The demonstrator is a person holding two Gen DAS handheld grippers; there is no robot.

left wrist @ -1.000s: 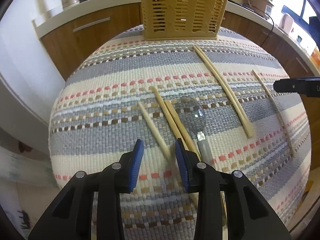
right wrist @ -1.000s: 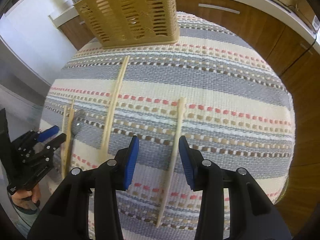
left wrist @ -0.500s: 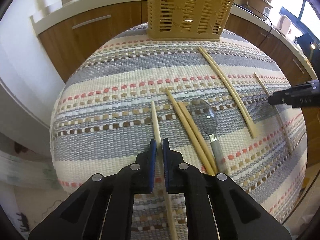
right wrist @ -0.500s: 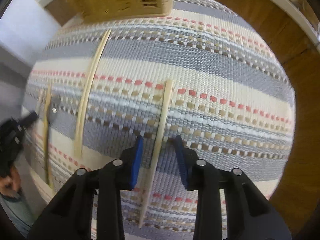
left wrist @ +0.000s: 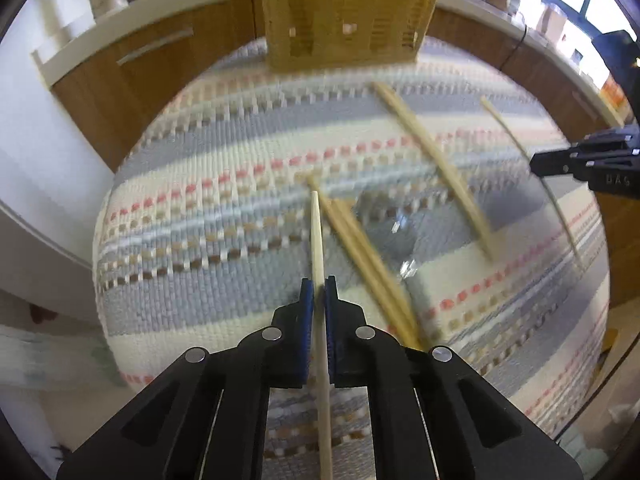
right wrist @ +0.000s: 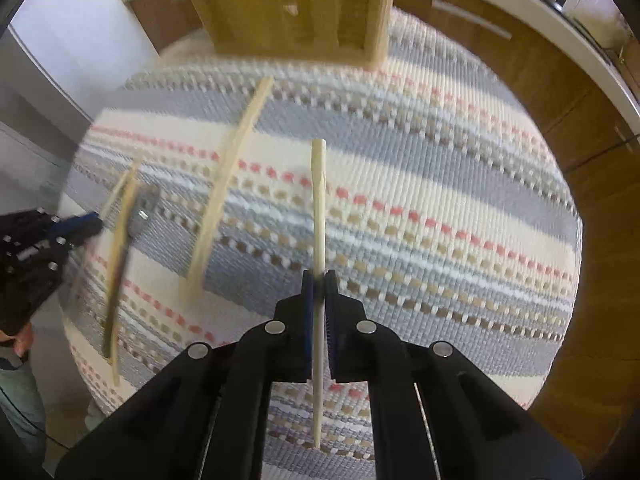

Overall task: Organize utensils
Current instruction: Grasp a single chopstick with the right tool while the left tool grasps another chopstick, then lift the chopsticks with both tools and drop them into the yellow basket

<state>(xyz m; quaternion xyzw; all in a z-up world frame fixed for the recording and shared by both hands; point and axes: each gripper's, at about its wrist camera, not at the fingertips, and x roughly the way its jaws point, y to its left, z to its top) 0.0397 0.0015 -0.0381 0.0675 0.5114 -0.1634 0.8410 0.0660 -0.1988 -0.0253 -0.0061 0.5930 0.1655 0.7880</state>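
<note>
Chopsticks of pale wood, one pinched in each pair of tongs. Left tongs (left wrist: 319, 294) pressed together on a slim pale wooden chopstick (left wrist: 317, 236), blue pads (left wrist: 306, 300) clamping it near mid-length, tip pointing toward the tan slatted plastic basket (left wrist: 348, 12) at the far edge of the striped woven cloth (left wrist: 200, 216). Right tongs (right wrist: 319, 288) likewise squeezed on a second pale wooden chopstick (right wrist: 319, 200), also aimed toward the basket (right wrist: 288, 4). Whether either held stick touches the cloth (right wrist: 440, 184) cannot be told.

Lying on the cloth, nearer than the basket: a pair of tan chopsticks (left wrist: 360, 248) side by side just right of the left-held stick; a clear plastic spoon (left wrist: 394, 220), blurred, just beside that pair; a longer tan pair (left wrist: 436, 164) farther right, slanting toward the basket; a single thin stick (left wrist: 532, 168) right again, close to the black tip of the right tongs (left wrist: 560, 160). Blurred by motion in both views. Brown wooden cabinets (left wrist: 160, 68) under a white counter (left wrist: 132, 16) behind the basket.
</note>
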